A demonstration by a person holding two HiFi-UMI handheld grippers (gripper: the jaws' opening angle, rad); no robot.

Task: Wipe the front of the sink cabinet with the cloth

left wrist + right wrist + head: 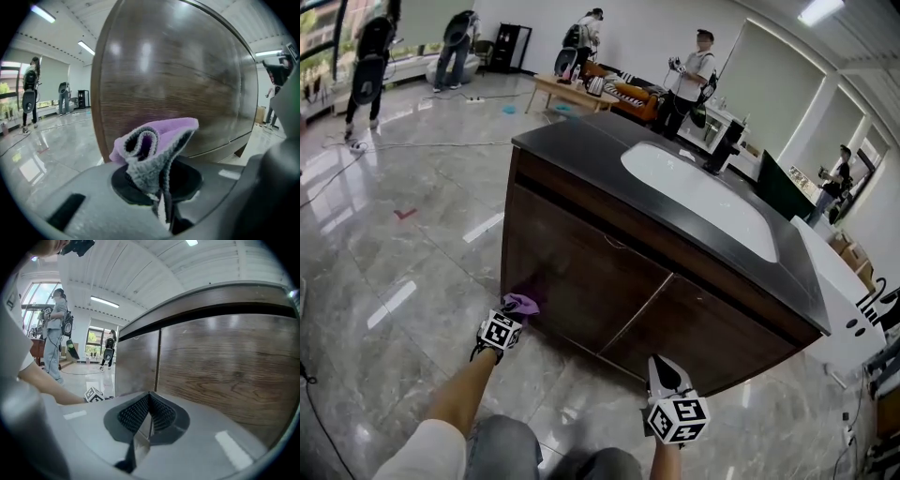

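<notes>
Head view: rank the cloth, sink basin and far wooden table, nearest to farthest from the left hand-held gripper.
1. Purple cloth: clamped in the left hand-held gripper, at the cabinet front.
2. White sink basin: up right, in the countertop.
3. Wooden table: far back across the room.

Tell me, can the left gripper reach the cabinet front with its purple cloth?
Probably yes: the left gripper, shut on the cloth, sits right by the cabinet front, with nothing between them.

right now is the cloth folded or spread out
Folded: the cloth is bunched double in the shut left claw, a rolled edge showing.
</notes>
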